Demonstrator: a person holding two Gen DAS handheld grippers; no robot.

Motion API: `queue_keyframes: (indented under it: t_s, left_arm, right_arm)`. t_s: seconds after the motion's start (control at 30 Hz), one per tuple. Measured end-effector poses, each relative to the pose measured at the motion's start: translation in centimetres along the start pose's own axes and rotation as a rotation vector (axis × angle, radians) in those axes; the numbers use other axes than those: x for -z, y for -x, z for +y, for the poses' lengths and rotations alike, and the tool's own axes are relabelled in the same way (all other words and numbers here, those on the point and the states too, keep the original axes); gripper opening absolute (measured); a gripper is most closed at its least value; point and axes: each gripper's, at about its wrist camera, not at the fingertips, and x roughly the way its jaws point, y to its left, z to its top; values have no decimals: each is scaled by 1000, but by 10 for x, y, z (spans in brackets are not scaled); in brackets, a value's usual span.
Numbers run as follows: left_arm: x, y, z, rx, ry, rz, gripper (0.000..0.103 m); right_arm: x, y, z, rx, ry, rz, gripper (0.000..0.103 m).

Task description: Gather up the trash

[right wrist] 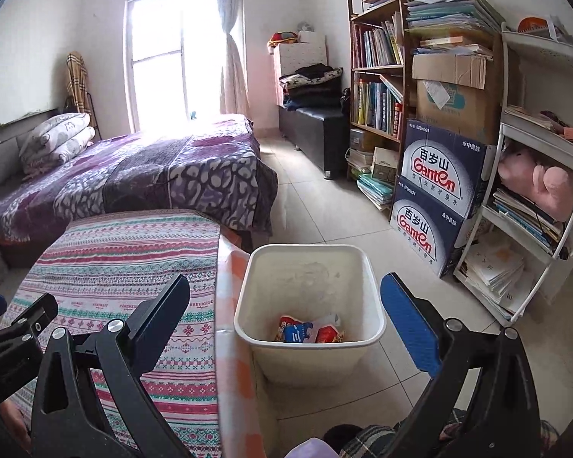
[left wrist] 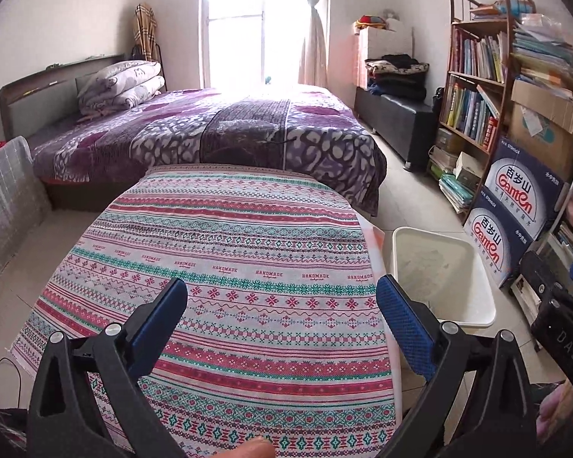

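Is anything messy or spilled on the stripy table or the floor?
Nothing stands out. The stripy tablecloth lies flat and bare, the white bin stands upright beside it with wrappers inside, and no spill shows on the floor.

Daylight pours in through the window (left wrist: pixel 248 26), blown out to white glare that spills onto the far end of the bed (left wrist: pixel 217 129), while the rest of the room is evenly lit and sharp, with strong fisheye bending and dark vignetted corners in both views.
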Motion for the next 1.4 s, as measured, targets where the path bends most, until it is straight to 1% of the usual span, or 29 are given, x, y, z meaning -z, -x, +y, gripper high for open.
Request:
queue_keyframes:
  t_s: [0.17,0.57,1.4]
  left_arm:
    - [-1,2,-1,-2,0,-14,96]
    - [0,0,-2,-8,0,-4,96]
    - [1,-3,-5,-9,-18,-7,96]
  right_arm:
    - [2,0,7,-1,32,-7,96]
    - [0,-4,6,-15,17,20,96]
    - [6,-6,6,-17,19,36,96]
